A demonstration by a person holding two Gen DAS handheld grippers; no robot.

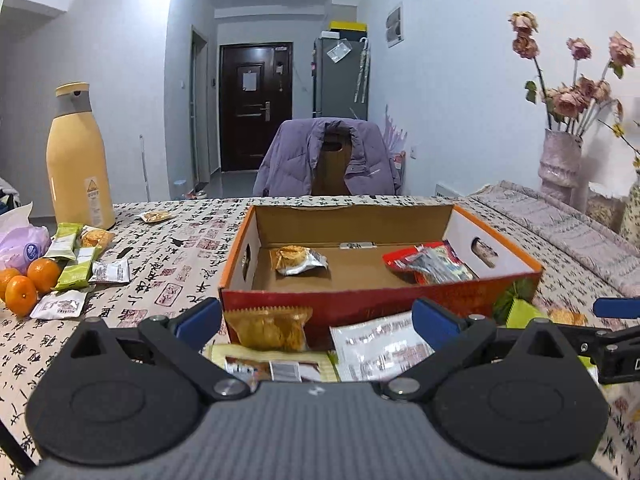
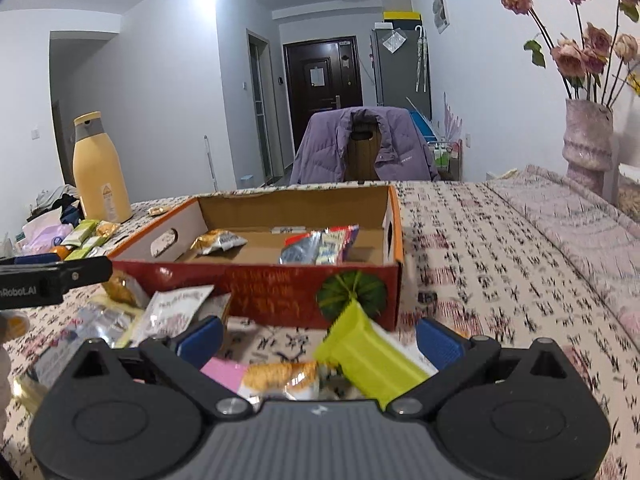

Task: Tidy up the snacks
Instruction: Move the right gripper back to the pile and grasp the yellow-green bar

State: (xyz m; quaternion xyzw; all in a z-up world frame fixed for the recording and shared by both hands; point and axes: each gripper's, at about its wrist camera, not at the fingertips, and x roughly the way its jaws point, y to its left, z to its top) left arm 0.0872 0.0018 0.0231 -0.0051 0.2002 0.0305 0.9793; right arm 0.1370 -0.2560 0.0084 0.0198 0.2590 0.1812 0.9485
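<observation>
The left gripper point(image 1: 316, 318) hangs low over the table with its blue-padded fingers point(image 1: 198, 316) spread wide and nothing between them; beneath the gap lie a gold-wrapped snack point(image 1: 268, 328), a white packet point(image 1: 378, 346) and a pale green packet with a barcode point(image 1: 276, 364), all just in front of the box. The right gripper point(image 2: 320, 340) is likewise wide apart and holds nothing — under it sit a lime-green packet point(image 2: 368, 356), tilted up toward the box, a golden snack point(image 2: 280, 376) and a pink item point(image 2: 224, 370). Just beyond both grippers stands the open cardboard box point(image 1: 360, 300), red on its front wall with orange edges; inside it rest a silver-and-gold snack point(image 1: 298, 260) on the left and a red packet point(image 1: 430, 264) on the right, apart from each other. Farther left on the patterned tablecloth point(image 1: 176, 256) lies a loose cluster of green bars point(image 1: 74, 258) and white sachets point(image 1: 110, 271), touching one another, next to three tangerines point(image 1: 28, 282) and a purple tissue pack point(image 1: 22, 244). A single small snack point(image 1: 154, 216) lies alone near the tall yellow bottle point(image 1: 78, 160). Across the table a purple jacket point(image 1: 328, 156) drapes a chair, and a vase of dried roses point(image 1: 560, 160) stands at the far right.
</observation>
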